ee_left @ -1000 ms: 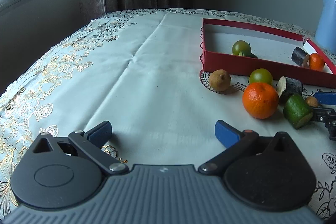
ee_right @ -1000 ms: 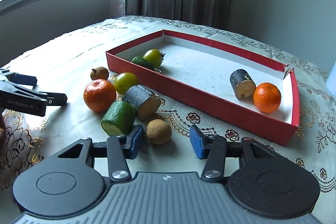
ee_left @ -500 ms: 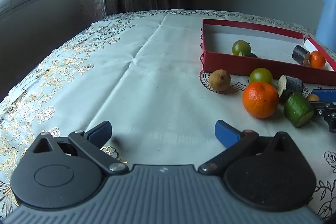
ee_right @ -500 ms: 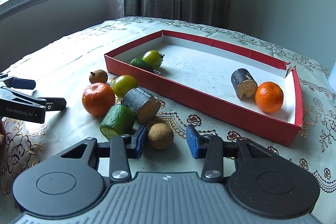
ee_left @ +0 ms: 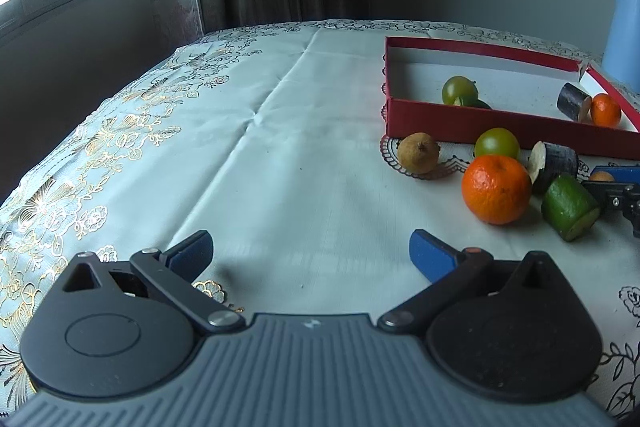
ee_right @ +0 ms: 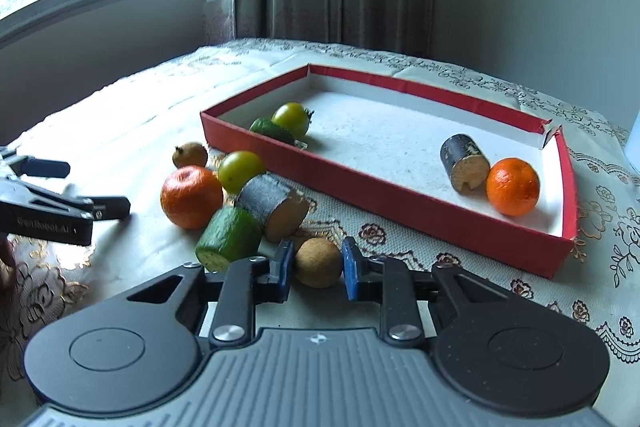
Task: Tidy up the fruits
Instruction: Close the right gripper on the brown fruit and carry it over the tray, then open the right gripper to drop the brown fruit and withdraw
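A red tray holds a green fruit, a green piece, a dark cylinder piece and a small orange. In front of the tray lie an orange, a green fruit, a brown fruit, a dark cylinder piece and a green cucumber piece. My right gripper has its pads close on both sides of a small brown round fruit on the cloth. My left gripper is wide open and empty, left of the orange.
The table carries a pale floral cloth. A blue jug stands at the far right behind the tray. A window and curtains are behind the table. The left gripper shows at the left edge of the right wrist view.
My right gripper has moved forward around the small brown fruit and its pads have narrowed onto it. The left gripper has barely moved.
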Available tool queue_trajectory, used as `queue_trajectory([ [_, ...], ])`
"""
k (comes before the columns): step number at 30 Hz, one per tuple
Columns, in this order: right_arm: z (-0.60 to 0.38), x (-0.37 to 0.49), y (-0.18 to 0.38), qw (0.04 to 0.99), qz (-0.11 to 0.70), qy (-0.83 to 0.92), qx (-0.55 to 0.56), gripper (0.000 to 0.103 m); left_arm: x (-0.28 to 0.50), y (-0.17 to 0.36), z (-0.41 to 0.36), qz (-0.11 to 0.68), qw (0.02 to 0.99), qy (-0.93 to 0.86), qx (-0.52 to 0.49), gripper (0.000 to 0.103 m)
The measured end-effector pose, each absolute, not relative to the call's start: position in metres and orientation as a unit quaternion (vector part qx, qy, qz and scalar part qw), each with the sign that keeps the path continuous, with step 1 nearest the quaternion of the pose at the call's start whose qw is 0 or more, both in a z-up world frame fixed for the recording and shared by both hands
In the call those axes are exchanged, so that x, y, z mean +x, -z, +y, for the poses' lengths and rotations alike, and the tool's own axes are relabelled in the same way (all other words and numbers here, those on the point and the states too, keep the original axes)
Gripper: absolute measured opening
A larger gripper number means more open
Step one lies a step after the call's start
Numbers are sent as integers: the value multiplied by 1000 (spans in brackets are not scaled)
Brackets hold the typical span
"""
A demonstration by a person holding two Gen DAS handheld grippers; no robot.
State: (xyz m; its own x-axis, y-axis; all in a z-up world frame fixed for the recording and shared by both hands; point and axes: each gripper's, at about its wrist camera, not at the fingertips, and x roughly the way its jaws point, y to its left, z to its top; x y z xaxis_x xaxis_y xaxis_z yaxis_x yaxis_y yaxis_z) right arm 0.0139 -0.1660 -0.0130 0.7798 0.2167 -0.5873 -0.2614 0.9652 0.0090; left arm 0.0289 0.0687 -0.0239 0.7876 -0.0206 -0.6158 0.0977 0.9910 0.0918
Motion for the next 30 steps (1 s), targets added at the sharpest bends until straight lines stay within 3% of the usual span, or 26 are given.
queue_trajectory([
  [10, -195, 46, -38, 970, 233, -71, -10, 24, 29, 24, 69, 325, 943, 32, 57, 103],
  [21, -196, 90, 0, 960, 277, -44, -16, 26, 29, 24, 70, 327, 943, 33, 53, 103],
  [26, -202, 78, -8, 964, 262, -44, -10, 28, 30, 24, 70, 326, 943, 32, 54, 103],
  [28, -208, 66, -16, 966, 253, -46, 4, 31, 29, 24, 69, 326, 943, 32, 56, 103],
  [30, -217, 49, -23, 970, 239, -45, 15, 48, 29, 24, 69, 325, 943, 32, 57, 103],
])
